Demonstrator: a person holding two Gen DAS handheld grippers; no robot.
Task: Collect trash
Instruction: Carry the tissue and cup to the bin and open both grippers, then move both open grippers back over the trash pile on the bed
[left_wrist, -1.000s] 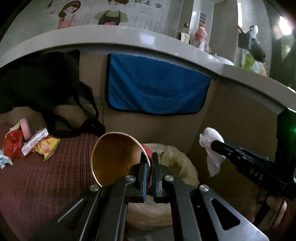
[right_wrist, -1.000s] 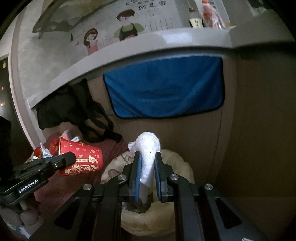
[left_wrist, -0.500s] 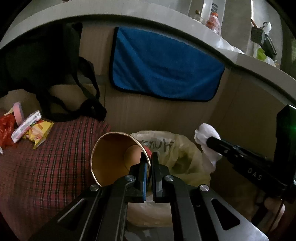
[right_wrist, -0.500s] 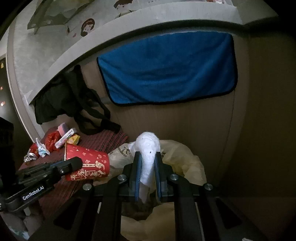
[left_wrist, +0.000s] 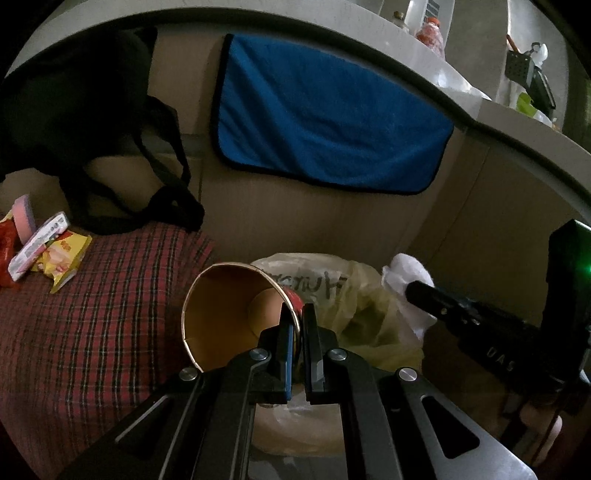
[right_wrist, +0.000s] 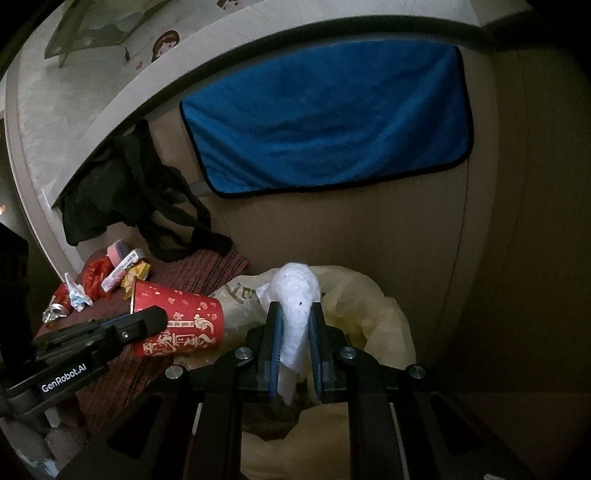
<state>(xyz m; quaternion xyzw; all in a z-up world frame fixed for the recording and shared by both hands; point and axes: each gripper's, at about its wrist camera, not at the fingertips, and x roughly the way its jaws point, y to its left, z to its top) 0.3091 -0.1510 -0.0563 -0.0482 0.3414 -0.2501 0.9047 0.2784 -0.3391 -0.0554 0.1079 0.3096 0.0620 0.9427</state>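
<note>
Trash is carried in both hands over the bag-lined bin (right_wrist: 373, 295): the left gripper (left_wrist: 299, 332) is clenched on the rim of a red paper cup (left_wrist: 229, 314), held sideways beside the bin's left edge, ready to tip in. The right gripper (right_wrist: 295, 332) holds a white tissue wad (right_wrist: 295, 306) above the bin's mouth, its jaws opening, apparently to drop it; more wrappers (left_wrist: 51, 251) lie on the plaid cloth's (left_wrist: 92, 332) far-left edge.
</note>
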